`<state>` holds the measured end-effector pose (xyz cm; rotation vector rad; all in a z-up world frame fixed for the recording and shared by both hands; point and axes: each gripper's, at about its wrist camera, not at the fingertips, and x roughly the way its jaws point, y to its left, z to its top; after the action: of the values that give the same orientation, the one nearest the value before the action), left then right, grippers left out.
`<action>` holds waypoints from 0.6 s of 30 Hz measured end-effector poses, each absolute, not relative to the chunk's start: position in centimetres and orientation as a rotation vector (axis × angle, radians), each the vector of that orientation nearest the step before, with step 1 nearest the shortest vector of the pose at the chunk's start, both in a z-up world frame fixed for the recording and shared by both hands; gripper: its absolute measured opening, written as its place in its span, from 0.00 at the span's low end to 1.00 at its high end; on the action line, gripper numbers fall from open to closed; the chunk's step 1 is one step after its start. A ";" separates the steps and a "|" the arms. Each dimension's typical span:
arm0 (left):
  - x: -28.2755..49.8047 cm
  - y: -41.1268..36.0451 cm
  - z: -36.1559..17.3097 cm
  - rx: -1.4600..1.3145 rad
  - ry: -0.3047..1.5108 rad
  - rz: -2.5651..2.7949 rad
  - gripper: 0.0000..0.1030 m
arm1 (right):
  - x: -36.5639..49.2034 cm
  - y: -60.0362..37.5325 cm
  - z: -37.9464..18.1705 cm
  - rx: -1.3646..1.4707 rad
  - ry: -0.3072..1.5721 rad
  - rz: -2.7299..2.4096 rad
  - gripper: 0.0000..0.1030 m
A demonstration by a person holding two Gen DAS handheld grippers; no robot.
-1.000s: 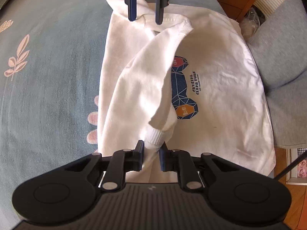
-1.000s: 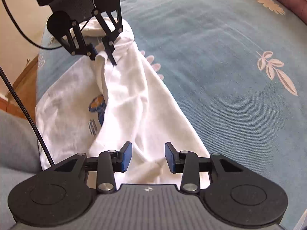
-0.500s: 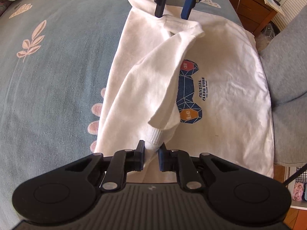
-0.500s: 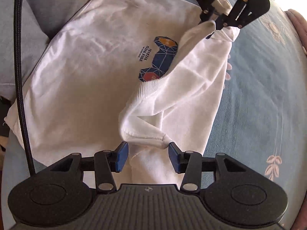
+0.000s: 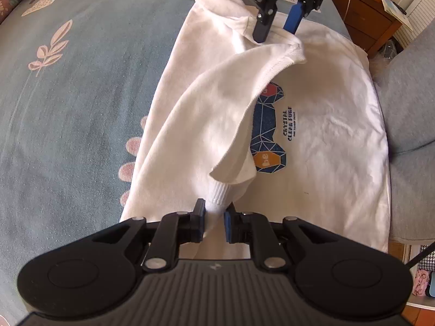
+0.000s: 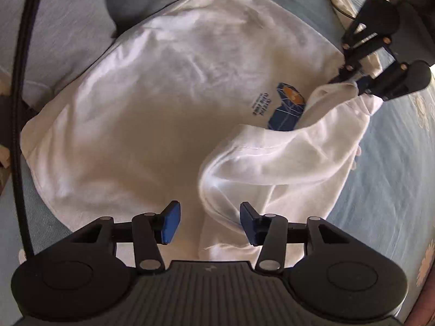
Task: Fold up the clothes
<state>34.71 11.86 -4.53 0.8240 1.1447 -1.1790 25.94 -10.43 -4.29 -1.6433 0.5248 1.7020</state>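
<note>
A white sweatshirt [image 5: 331, 135] with a blue and orange print [image 5: 267, 138] lies flat on a blue bedspread [image 5: 68, 103]. Its sleeve [image 5: 217, 114] is folded over the chest. My left gripper [image 5: 214, 218] is shut on the ribbed cuff [image 5: 218, 194] and holds it lifted. In the right wrist view the sweatshirt [image 6: 152, 108] fills the middle, and the left gripper [image 6: 350, 81] shows at the far right holding the cuff. My right gripper [image 6: 210, 224] is open and empty above the sleeve's shoulder end [image 6: 244, 168]. It also shows in the left wrist view [image 5: 277, 34] near the collar.
A grey cushioned seat [image 5: 407, 87] borders the sweatshirt on the right. A wooden cabinet [image 5: 364, 13] stands at the far right. A black cable [image 6: 21, 81] runs down the left of the right wrist view. The bedspread has pink leaf patterns [image 5: 51, 46].
My right gripper has swung round over the shoulder end of the sleeve, still open. My left gripper keeps the cuff and has shifted slightly over the shirt.
</note>
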 end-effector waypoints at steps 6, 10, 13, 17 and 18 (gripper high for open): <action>35.5 12.3 -2.6 0.755 1.058 -1.081 0.03 | 29.4 -8.2 -2.5 -1.356 0.799 1.558 0.08; 38.2 12.9 -1.0 0.677 1.028 -0.986 0.03 | 34.5 -7.5 -0.4 -1.110 0.930 1.376 0.07; 41.0 13.3 -0.3 0.617 1.018 -0.898 0.03 | 38.9 -8.1 0.6 -0.931 0.991 1.228 0.07; 45.0 14.0 -0.7 0.562 1.005 -0.779 0.03 | 43.1 -9.3 0.4 -0.802 1.018 1.075 0.06; 45.8 14.1 -0.9 0.558 1.004 -0.752 0.03 | 44.0 -9.6 0.3 -0.777 1.024 1.039 0.06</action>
<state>45.80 14.06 -0.95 0.5575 1.0035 -0.7523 43.98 -9.63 0.27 -0.7769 1.0242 1.0392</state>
